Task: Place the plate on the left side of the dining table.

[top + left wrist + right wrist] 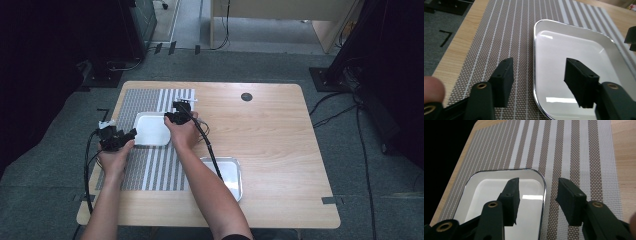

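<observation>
White tray [151, 129] is seated on the striped mat [150, 170], left side of the worktop [280, 140]. Left gripper [131, 134] and right gripper [172, 118] jaws are spread, straddling opposite rims, nothing pinched.

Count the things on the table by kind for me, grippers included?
Trays: 2, one white on the mat, one metal on bare wood
Striped mat: 1
Grippers: 2, left and right, both open astride the white tray's rim
Total: 5
</observation>
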`<state>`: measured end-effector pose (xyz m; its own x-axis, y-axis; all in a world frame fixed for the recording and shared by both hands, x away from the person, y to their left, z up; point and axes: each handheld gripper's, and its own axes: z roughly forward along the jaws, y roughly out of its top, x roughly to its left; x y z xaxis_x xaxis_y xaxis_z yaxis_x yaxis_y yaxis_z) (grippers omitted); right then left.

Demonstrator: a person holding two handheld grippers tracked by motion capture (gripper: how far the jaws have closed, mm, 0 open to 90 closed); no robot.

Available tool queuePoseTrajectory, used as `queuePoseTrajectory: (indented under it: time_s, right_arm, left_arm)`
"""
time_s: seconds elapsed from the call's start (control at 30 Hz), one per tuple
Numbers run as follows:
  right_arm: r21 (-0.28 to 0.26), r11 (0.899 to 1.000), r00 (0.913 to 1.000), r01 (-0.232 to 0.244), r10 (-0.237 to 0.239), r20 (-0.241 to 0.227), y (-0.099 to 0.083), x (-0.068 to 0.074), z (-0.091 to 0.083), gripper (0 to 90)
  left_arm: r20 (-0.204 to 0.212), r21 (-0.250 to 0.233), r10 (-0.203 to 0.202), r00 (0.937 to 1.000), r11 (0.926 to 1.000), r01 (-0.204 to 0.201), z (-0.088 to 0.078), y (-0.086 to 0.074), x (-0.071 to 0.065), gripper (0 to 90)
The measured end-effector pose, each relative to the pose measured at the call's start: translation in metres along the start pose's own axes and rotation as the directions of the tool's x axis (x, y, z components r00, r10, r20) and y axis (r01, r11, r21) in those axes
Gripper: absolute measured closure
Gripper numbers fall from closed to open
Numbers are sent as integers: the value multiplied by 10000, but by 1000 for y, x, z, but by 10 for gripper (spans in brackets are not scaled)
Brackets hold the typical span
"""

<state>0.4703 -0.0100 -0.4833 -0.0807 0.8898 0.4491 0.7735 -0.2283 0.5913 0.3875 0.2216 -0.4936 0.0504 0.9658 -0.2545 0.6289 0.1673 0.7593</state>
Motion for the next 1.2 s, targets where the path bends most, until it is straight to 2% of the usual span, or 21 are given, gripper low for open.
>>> queuePoseTrajectory:
  time_s: [0.07,0.17,0.2,0.27,0.33,0.4,0.43,0.5,0.57,0.63,0.8,0.97,1.03,1.1,1.2]
  right_arm:
    - [-24,9999,9998,126,-126,-125,0,1,-7,530]
    - [20,9968,9968,802,-802,54,-2,4,-18,551]
    - [-47,9931,9931,1174,-1174,71,-3,2,-23,550]
    - [-65,9926,9926,1210,-1210,44,-4,-1,-28,546]
    - [-77,9945,9944,1048,-1049,-119,-3,-5,-35,537]
    - [-50,9960,9947,896,-897,-493,-3,-11,-40,543]
    - [68,9957,9951,921,-918,-375,-4,-13,-42,543]
    - [272,9932,9935,1135,-1131,-147,-6,-16,-44,525]
    - [268,9912,9912,1297,-1289,-293,-7,-21,-47,490]
    - [214,9873,9874,1576,-1572,-167,-9,-24,-51,450]
    - [117,9841,9840,1773,-1771,-195,-7,-33,-63,355]
    - [-258,9846,9845,1730,-1736,-233,-5,-40,-78,308]
    - [-211,9772,9770,2111,-2116,-252,-5,-43,-84,300]
    - [-312,9755,9733,2179,-2195,-664,-6,-48,-92,282]
    - [-430,9736,9718,2240,-2265,-664,-5,-52,-101,282]
  left_arm:
    - [340,-17,-155,9993,9999,156,-4,0,0,360]
    - [485,-101,-17,9988,9999,22,-11,-2,-2,348]
    - [510,-78,11,9987,10000,-7,-13,-2,-3,345]
    - [541,-104,24,9985,9999,-18,-19,-3,-4,324]
    - [511,-152,190,9985,9997,-183,-25,-5,-6,324]
    - [416,-141,387,9984,9992,-381,-30,-7,-8,285]
    - [414,-144,403,9983,9991,-397,-32,-8,-9,273]
    - [596,-141,221,9980,9997,-213,-36,-11,-10,248]
    - [661,-108,151,9977,9998,-144,-38,-14,-11,230]
    - [713,-48,146,9973,9999,-143,-41,-18,-14,210]
    - [697,38,501,9963,9987,-505,-47,-25,-22,187]
    - [690,-152,572,9960,9983,-563,-55,-26,-23,183]
    - [659,-197,601,9960,9981,-589,-57,-27,-24,182]
    - [644,-218,639,9959,9978,-627,-60,-30,-25,180]
    - [527,-175,887,9947,9960,-879,-64,-35,-29,180]
